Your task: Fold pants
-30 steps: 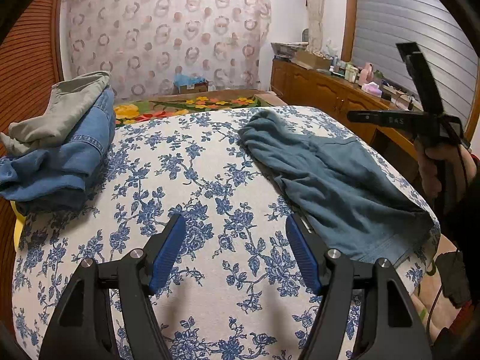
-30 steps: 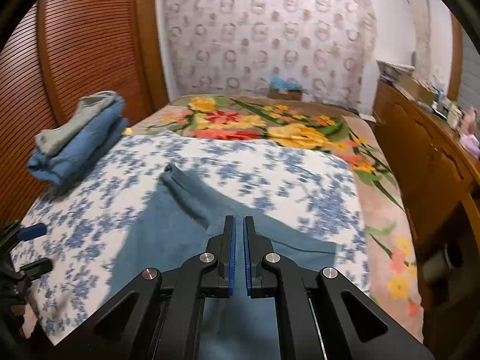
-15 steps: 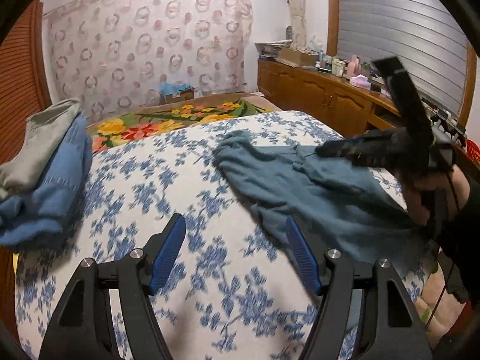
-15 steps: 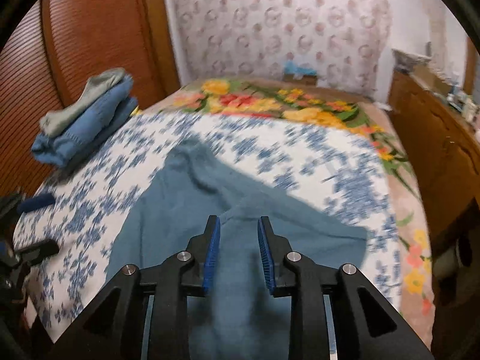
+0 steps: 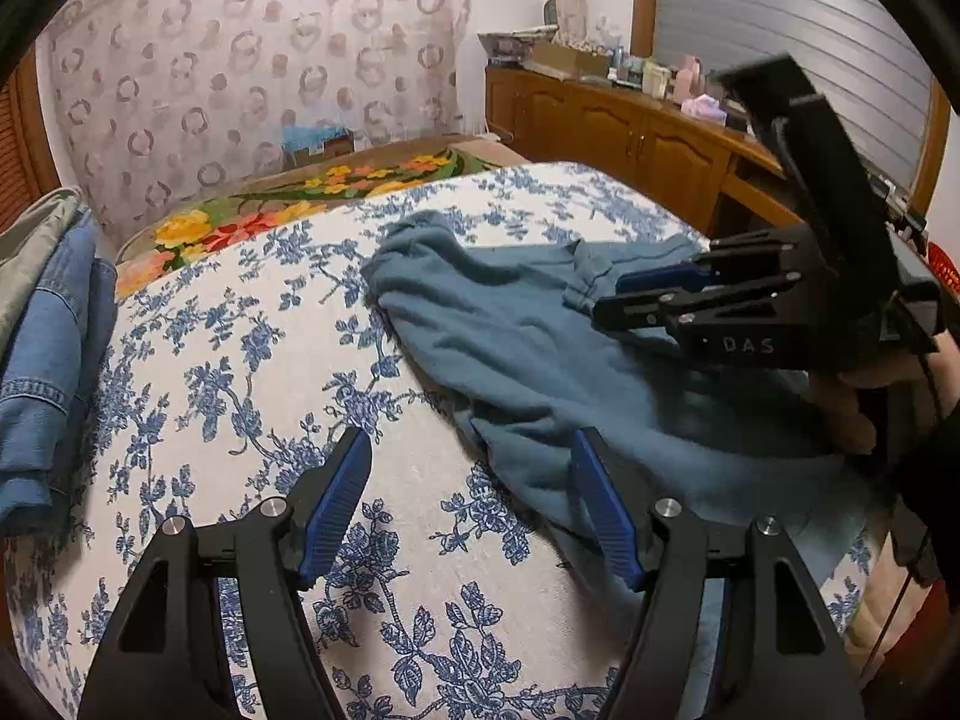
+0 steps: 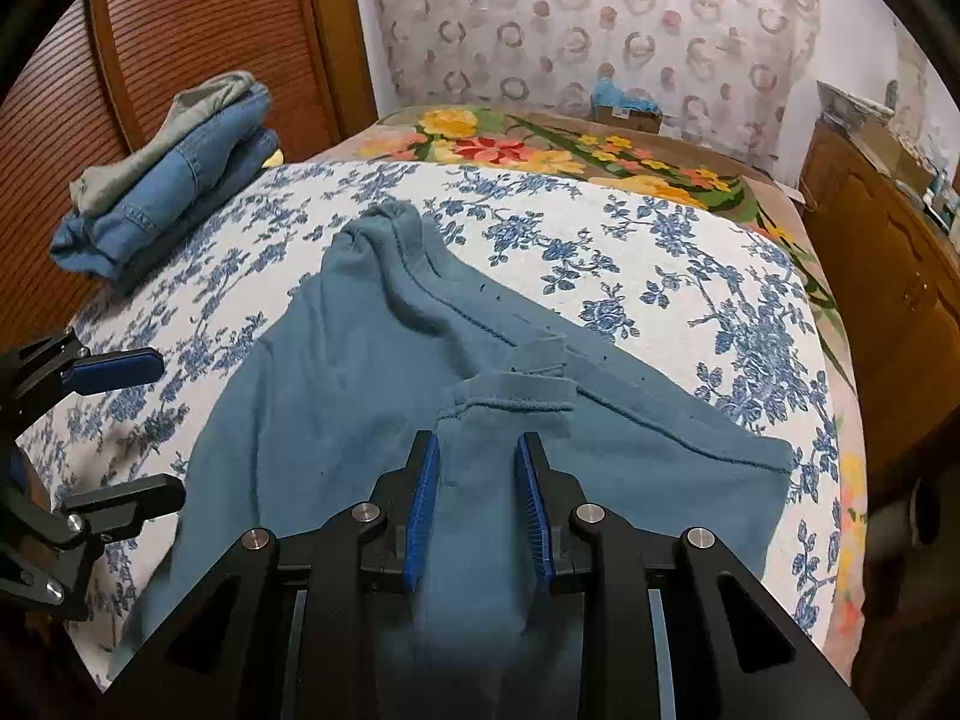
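Lying crumpled on the floral bedspread, teal pants; left hand-held gripper wide, right hand-held gripper narrowly parted, just opened.

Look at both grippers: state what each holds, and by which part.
Nothing is held. The left gripper is open above the floral sheet; the right gripper, jaws just opened, hovers over the teal pants without gripping them.

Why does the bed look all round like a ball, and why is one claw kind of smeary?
In both wrist views the fisheye lens bends the flowered bedspread into a bulge and darkens the corners. In the left wrist view the right claw looks smeared at its top, while the teal pants look fairly sharp. In the right wrist view the bottom edge is dim.
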{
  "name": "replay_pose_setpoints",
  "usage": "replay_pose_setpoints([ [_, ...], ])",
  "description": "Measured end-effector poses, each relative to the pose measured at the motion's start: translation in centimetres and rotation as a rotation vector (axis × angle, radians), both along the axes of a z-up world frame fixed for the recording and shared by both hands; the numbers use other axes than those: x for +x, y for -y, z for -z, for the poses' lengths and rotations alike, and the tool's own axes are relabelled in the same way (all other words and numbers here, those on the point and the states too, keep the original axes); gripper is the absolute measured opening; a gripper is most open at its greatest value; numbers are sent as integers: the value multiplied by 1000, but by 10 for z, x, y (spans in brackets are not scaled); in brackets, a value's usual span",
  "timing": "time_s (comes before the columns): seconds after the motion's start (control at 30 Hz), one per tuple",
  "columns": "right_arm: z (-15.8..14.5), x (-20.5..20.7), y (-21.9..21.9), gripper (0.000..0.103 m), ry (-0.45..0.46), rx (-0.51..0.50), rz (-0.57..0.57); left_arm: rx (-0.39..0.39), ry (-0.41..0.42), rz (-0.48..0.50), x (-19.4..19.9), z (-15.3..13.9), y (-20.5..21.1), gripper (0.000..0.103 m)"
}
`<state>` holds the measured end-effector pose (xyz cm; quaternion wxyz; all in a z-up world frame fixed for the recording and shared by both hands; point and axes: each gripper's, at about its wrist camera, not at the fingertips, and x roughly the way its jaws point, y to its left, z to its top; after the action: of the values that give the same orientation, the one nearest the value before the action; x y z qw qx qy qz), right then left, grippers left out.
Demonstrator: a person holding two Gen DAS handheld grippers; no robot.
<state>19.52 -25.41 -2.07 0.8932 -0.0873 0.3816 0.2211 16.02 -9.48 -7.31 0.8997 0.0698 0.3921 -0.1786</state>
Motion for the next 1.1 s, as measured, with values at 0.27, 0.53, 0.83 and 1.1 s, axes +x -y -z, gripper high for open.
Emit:
replay_pose_setpoints([
  [0.27,2,-2,-7,4,14,-51,-19,27,-35,16,4,13,7,70],
  [0.53,-8,-4,28,3,43,25,74,46,-47,31,3,19,11,70],
  [0.83,-15,-5,77,3,64,80,206,17,-75,22,6,21,7,75],
  [1.1,-7,6,85,14,54,60,312,13,-83,13,8,22,6,78],
])
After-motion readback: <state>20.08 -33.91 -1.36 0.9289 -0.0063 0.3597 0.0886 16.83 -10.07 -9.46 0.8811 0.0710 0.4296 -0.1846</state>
